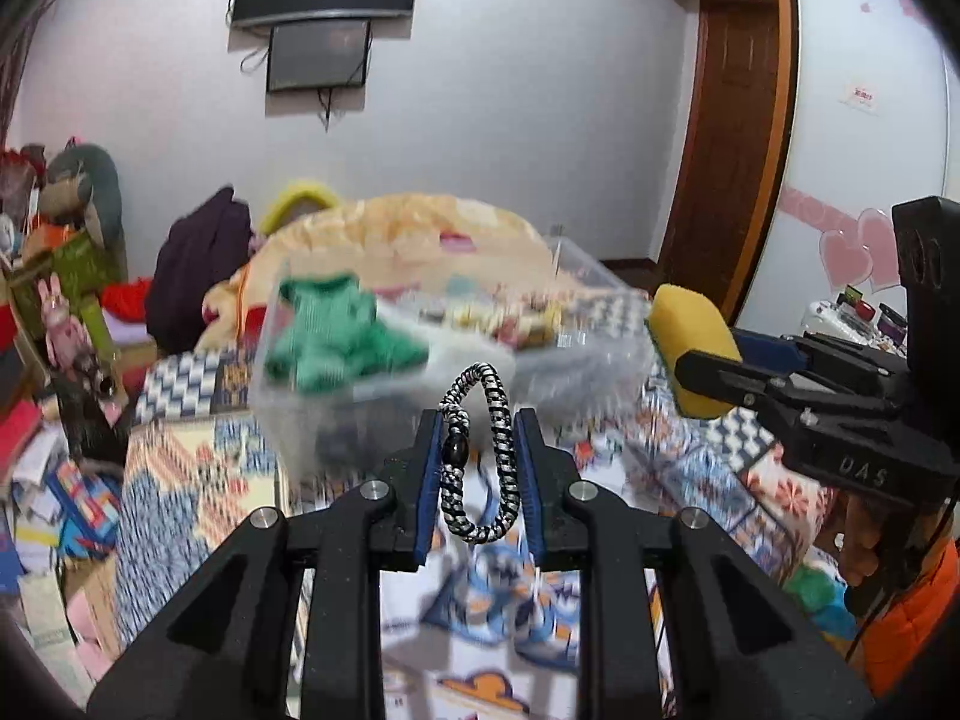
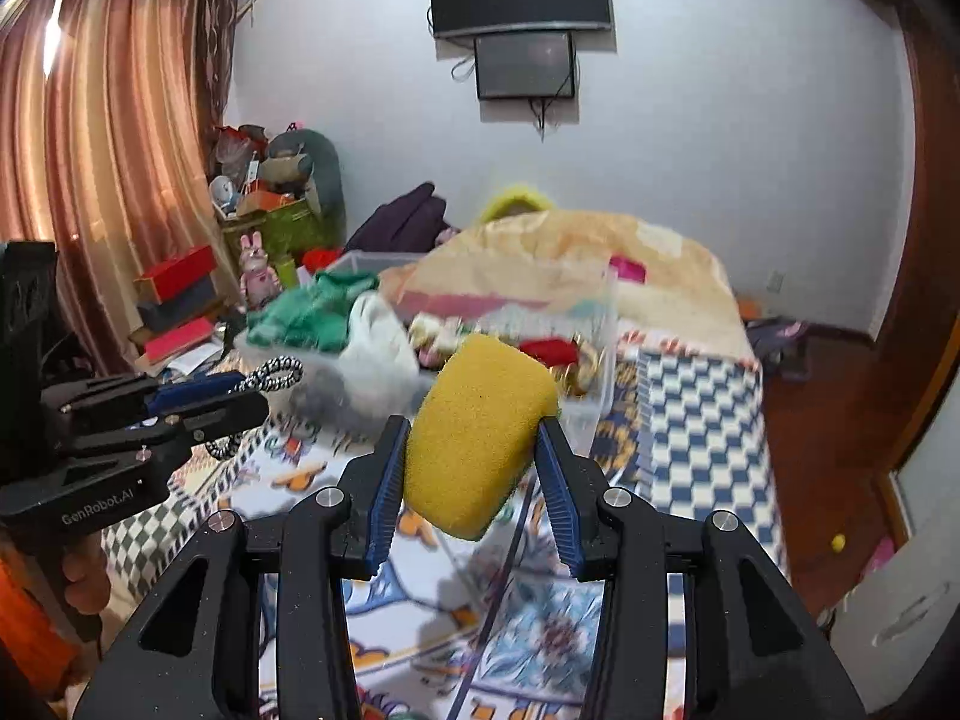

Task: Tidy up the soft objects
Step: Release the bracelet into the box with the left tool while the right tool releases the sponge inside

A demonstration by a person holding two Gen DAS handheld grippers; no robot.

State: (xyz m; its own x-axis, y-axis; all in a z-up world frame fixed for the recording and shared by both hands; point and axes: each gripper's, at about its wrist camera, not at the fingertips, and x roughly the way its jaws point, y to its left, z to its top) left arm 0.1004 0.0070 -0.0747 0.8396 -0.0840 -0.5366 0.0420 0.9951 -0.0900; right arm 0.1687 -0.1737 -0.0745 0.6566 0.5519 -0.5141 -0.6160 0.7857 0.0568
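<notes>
My left gripper [image 1: 478, 420] is shut on a black-and-white braided hair tie [image 1: 506, 450], a loop with a dark bead, squeezed upright between the blue pads above the bed. My right gripper [image 2: 474, 423] is shut on a yellow sponge [image 2: 480, 432], held tilted between its pads. In each view the other gripper shows at the side: the right gripper [image 1: 708, 354] with the sponge [image 1: 690, 324], the left gripper [image 2: 246, 390] with the hair tie [image 2: 273, 373]. Just beyond both stands a clear plastic bin [image 1: 336, 414] [image 2: 600, 396] holding a green knitted item [image 1: 336, 336] [image 2: 306, 312] and other small soft things.
A patterned quilt [image 2: 702, 420] covers the bed under both grippers. A folded peach blanket [image 2: 600, 246] lies behind the bin. Boxes and plush toys [image 2: 264, 210] crowd the left corner by the curtain. A wooden door [image 1: 738, 138] stands at the right.
</notes>
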